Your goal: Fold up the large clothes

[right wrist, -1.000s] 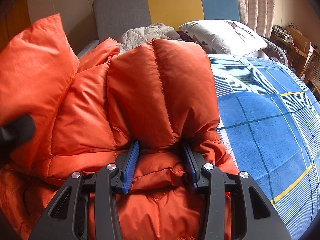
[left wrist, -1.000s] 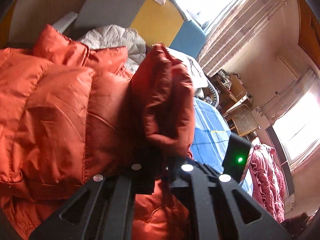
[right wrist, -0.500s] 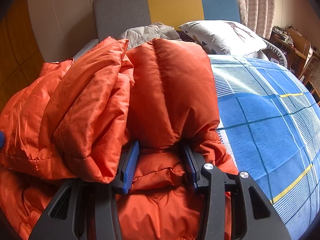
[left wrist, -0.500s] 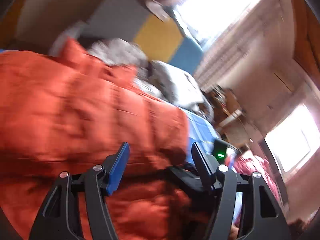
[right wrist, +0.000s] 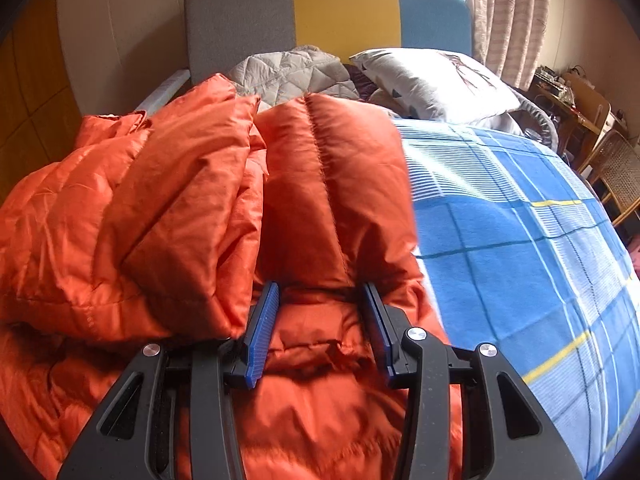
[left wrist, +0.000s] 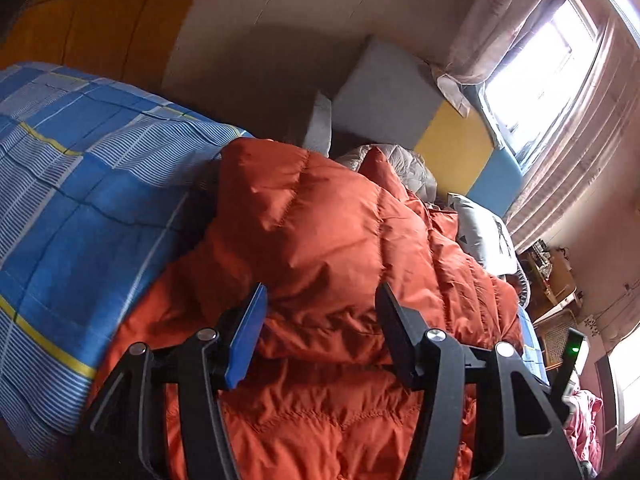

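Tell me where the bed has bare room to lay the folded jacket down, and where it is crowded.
Free: the blue checked bedspread right of the orange down jacket, running from the white pillow toward the near edge. A second bare stretch shows left of the jacket in the left wrist view. Crowded: the headboard end, with the pillow and a grey quilted cover.

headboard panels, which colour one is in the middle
The yellow panel of the headboard. It sits between the grey panel on the left and the blue panel on the right, nearest the curtain.
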